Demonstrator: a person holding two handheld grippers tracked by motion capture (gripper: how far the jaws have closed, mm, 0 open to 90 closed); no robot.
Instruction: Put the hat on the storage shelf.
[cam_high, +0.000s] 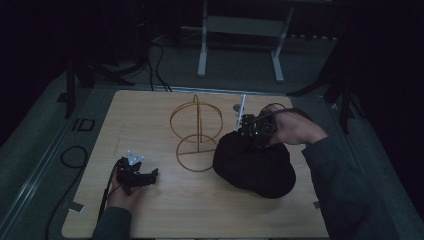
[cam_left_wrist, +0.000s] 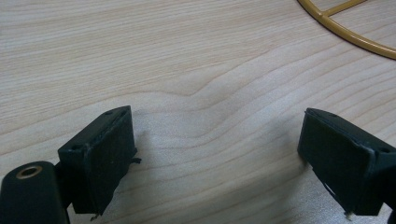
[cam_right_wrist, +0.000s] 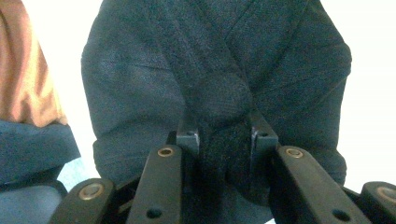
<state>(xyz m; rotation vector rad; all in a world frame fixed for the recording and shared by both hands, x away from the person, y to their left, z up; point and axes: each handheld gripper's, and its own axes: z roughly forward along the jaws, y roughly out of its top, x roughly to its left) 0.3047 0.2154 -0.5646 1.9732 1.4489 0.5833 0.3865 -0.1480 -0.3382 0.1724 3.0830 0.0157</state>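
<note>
High view: looking forward and down over the table. Left gripper view: riding low, facing along open jaws, skimming the tabletop, sharing the wire stand. Right gripper view: pressing close against the dark cloth pinched between its jaws

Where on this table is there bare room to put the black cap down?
Free: the near strip in front of the left gripper and black cap, and the far-left corner of the table behind the wire stand. Crowded: the middle-right, where stand, cap and right gripper meet.
</note>
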